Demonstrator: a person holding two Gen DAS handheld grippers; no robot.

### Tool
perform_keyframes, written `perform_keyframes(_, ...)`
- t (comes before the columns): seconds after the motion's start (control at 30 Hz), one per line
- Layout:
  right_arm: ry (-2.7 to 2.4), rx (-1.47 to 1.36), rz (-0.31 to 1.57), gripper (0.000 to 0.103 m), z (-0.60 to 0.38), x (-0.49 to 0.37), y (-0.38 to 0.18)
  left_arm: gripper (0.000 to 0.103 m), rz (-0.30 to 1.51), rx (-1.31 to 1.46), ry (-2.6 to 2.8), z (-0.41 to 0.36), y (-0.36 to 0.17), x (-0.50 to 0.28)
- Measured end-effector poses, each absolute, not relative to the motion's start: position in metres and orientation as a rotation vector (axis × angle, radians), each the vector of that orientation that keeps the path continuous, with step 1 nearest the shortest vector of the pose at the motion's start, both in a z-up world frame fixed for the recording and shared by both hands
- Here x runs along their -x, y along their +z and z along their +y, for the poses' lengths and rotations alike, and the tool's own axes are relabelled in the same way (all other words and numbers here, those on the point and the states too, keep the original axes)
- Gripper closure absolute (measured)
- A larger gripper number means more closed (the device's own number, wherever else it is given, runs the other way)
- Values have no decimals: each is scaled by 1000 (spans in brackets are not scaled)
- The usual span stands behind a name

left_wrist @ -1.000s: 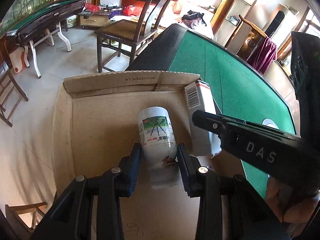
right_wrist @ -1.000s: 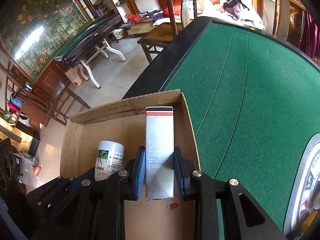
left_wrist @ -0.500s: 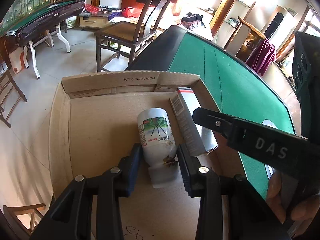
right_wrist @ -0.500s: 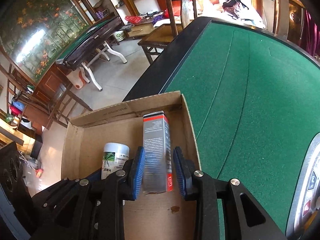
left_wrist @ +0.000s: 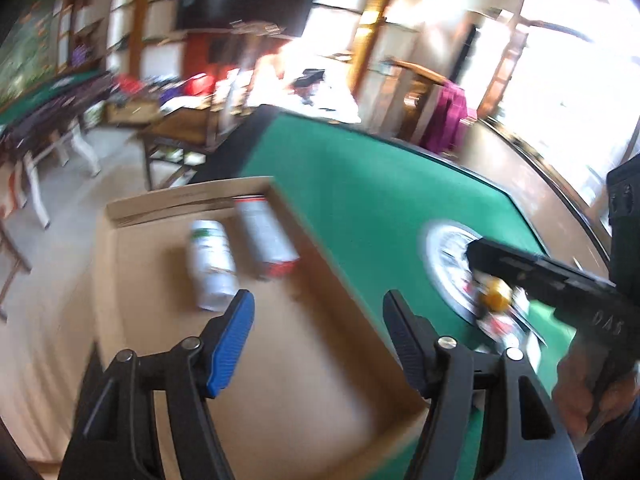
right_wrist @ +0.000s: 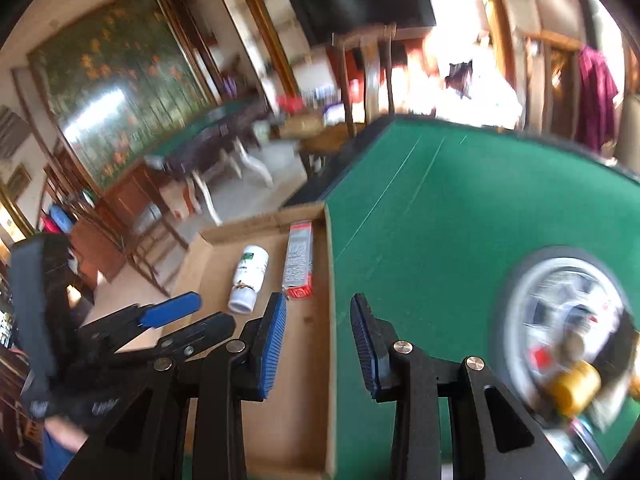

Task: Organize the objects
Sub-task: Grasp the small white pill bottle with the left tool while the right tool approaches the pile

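Both grippers withdrawn; bottle, carton apparently beyond left gripper.

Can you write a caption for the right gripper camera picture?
White bottle and carton lying in the cardboard box.

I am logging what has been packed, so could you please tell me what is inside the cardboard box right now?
Inside the cardboard box, a white bottle and a slim carton lie side by side near its far end. The nearest part of the box floor is hidden behind the grippers.
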State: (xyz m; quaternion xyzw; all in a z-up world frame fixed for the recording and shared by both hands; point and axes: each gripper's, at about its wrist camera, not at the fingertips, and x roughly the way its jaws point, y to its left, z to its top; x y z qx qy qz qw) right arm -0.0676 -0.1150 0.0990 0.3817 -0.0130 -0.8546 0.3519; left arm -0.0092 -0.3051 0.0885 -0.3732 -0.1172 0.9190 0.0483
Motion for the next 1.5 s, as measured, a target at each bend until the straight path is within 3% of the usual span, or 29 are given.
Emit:
perform_keyframes(0.23,-2303,-961,-227,65,27,23,90,36,59,1139,2589,-185,77,-10)
perform_keyframes(0.4,-2358,-939,-118,65,81,8,74,36,297,1143,2358,-123,54,-33)
perform_keyframes(0.53,-2363,-977,-175,65,108,11,54,36,408,1173,2311,-95,43,-38)
perform_keyframes(0.67,-2328,-1000,-256,65,117,20,53,36,396,1225,2325,-88,40,-22)
perform_keyframes(0.8,-2324,-1031,-274,65,133,21,46,61,406,1281,2277,-76,34,-14)
perform_keyframes(1.0,-2316,-1083,-311,62,138,25,38,63,355,1366,2274,-63,14,5)
perform_keyframes(1.23,-2298,-1167,-203,61,127,29,23,64,292,1358,2368,-51,4,2)
perform_keyframes(1.5,-2298,-1175,-84,38,116,27,14,51,266,1319,2448,-42,1,-4)
